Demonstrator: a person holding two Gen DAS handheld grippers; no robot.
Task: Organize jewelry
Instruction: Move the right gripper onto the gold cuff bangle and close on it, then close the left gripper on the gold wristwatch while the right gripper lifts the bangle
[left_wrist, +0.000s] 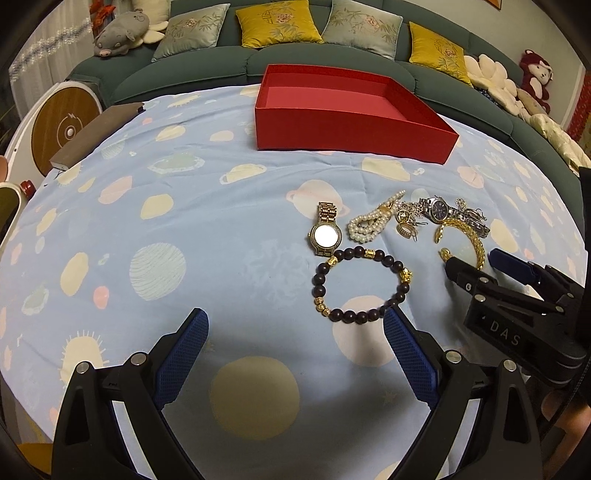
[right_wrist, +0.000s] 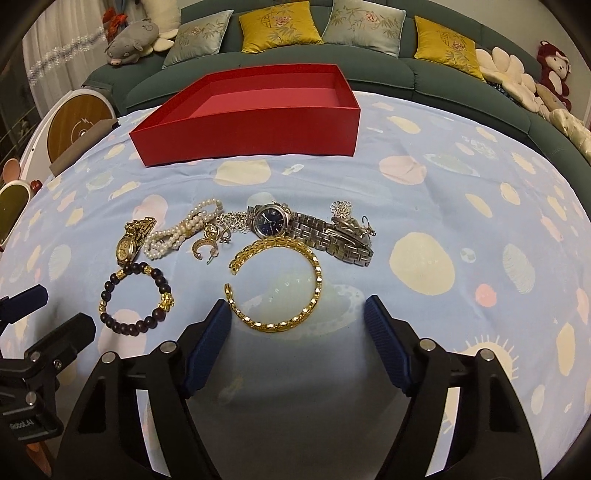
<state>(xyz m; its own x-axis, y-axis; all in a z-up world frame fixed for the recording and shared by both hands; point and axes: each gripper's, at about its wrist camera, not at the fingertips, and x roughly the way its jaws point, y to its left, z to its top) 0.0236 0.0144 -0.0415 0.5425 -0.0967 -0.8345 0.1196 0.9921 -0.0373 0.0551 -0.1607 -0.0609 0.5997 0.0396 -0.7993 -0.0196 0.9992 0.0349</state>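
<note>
An open, empty red box (left_wrist: 347, 133) (right_wrist: 251, 136) sits at the far side of the blue patterned cloth (left_wrist: 221, 229). Nearer lie a dark bead bracelet (left_wrist: 362, 284) (right_wrist: 136, 297), a gold watch (left_wrist: 325, 230) (right_wrist: 131, 240), a pearl bracelet (left_wrist: 369, 221) (right_wrist: 181, 229), a gold bangle (left_wrist: 467, 236) (right_wrist: 284, 284), a silver blue-faced watch (left_wrist: 439, 209) (right_wrist: 273, 220) and small earrings (right_wrist: 210, 240). My left gripper (left_wrist: 295, 328) is open just before the bead bracelet. My right gripper (right_wrist: 297, 317) is open, its tips flanking the bangle's near edge; it also shows in the left wrist view (left_wrist: 476, 264).
A green sofa (right_wrist: 369, 77) with yellow and grey cushions and plush toys runs behind the table. A brown flat object (left_wrist: 96, 136) lies at the cloth's left edge beside a round wooden disc (left_wrist: 62, 129).
</note>
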